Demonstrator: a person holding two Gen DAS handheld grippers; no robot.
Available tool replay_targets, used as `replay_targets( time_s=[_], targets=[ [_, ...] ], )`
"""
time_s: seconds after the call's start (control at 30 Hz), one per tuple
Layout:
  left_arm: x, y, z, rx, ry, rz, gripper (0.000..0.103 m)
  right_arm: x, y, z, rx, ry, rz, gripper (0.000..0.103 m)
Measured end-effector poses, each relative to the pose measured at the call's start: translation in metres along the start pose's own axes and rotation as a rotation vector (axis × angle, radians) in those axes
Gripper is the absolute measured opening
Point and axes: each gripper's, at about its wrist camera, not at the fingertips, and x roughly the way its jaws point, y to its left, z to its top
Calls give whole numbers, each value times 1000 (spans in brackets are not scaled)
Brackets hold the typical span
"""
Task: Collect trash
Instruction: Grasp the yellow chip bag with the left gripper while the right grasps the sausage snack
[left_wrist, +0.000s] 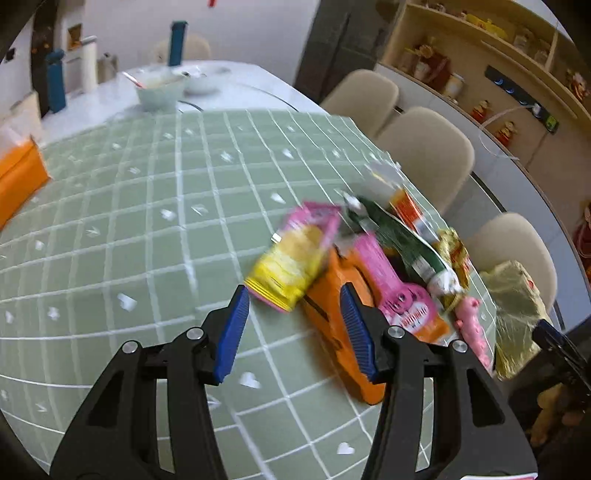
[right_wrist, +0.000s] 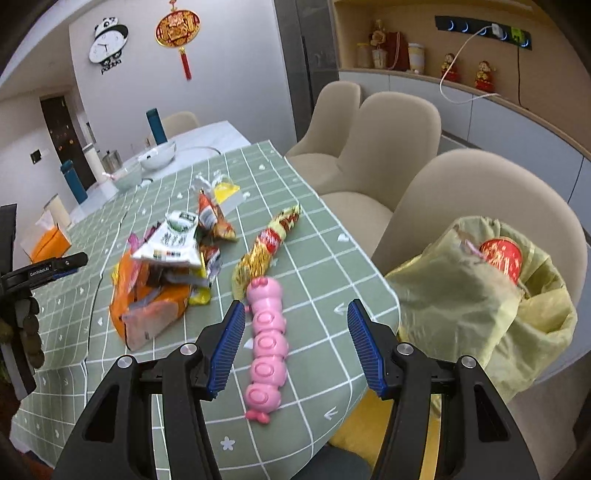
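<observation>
The left wrist view looks forward and steeply down between the fingers of the left claw (left_wrist: 293, 332) onto the green checked worktop (left_wrist: 147, 206), close to the heap of wrappers (left_wrist: 332, 266), with the chairs (left_wrist: 424, 155) at its right edge. The right wrist view looks down between the fingers of the right claw (right_wrist: 295, 343) at the worktop's near corner. Both views share the wrappers, the pink toy (right_wrist: 266, 347), the yellow-green bag (right_wrist: 480, 295) and the chairs.

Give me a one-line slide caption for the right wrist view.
Open right gripper above a pink toy on the green checked tablecloth, wrapper pile beside it, trash bag off the table edge.
</observation>
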Motion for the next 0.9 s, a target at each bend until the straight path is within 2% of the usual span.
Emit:
replay_targets(
  time_s=[0.1,0.27,0.33,0.43,0.53,0.7,0.83,0.9],
  targets=[
    [12,-9,-1,28,0,13,49,5,0,-6,-5,25,-26,55],
    [33,-3,18,26,8,-17,49,8,-2,-12,4,44,-31,55],
    [48,5,29,37,25,18,49,9,-3,-13,13,45,-25,55],
    [66,16,34,23,70,19,49,10,-4,-15,18,44,-21,55],
    [81,18,33,28,91,-3,49,15,-2,-17,-1,73,-49,55],
    [98,14,26,61,125,49,46,21,1,-16,-27,84,-68,55],
    [94,13,20,64,135,74,37,29,6,-8,-71,114,-53,55],
    [90,14,17,41,143,54,37,32,8,0,-83,117,-24,55]
  ],
)
